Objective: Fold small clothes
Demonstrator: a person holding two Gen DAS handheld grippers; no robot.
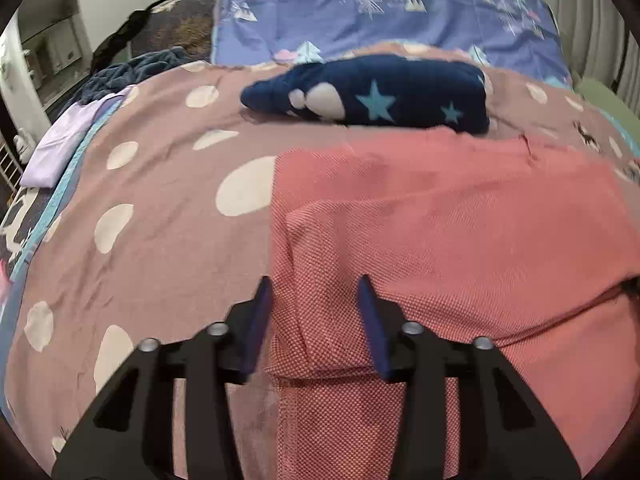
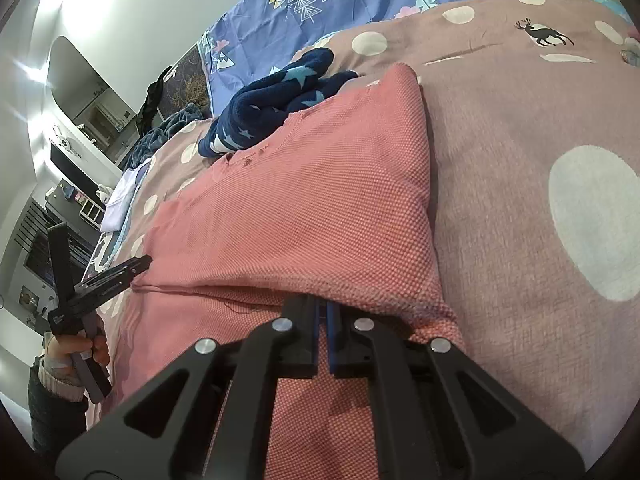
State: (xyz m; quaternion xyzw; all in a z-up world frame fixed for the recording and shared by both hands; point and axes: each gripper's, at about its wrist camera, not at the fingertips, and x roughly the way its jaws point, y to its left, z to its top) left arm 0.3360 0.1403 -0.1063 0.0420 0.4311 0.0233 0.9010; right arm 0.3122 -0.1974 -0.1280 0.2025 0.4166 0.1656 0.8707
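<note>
A pink knitted garment lies spread on the bed, partly folded over itself. My left gripper is open, its blue pads standing either side of a raised fold at the garment's left edge without pressing on it. In the right wrist view the same pink garment runs up to my right gripper, whose jaws are shut on a bunched fold of its near edge. The left gripper also shows at the garment's far left, held by a hand. A navy garment with stars lies just beyond the pink one.
The bed carries a mauve spread with white spots and a blue patterned sheet at the back. A folded lilac cloth and a dark crumpled blanket lie at the left edge. Furniture stands beyond the bed.
</note>
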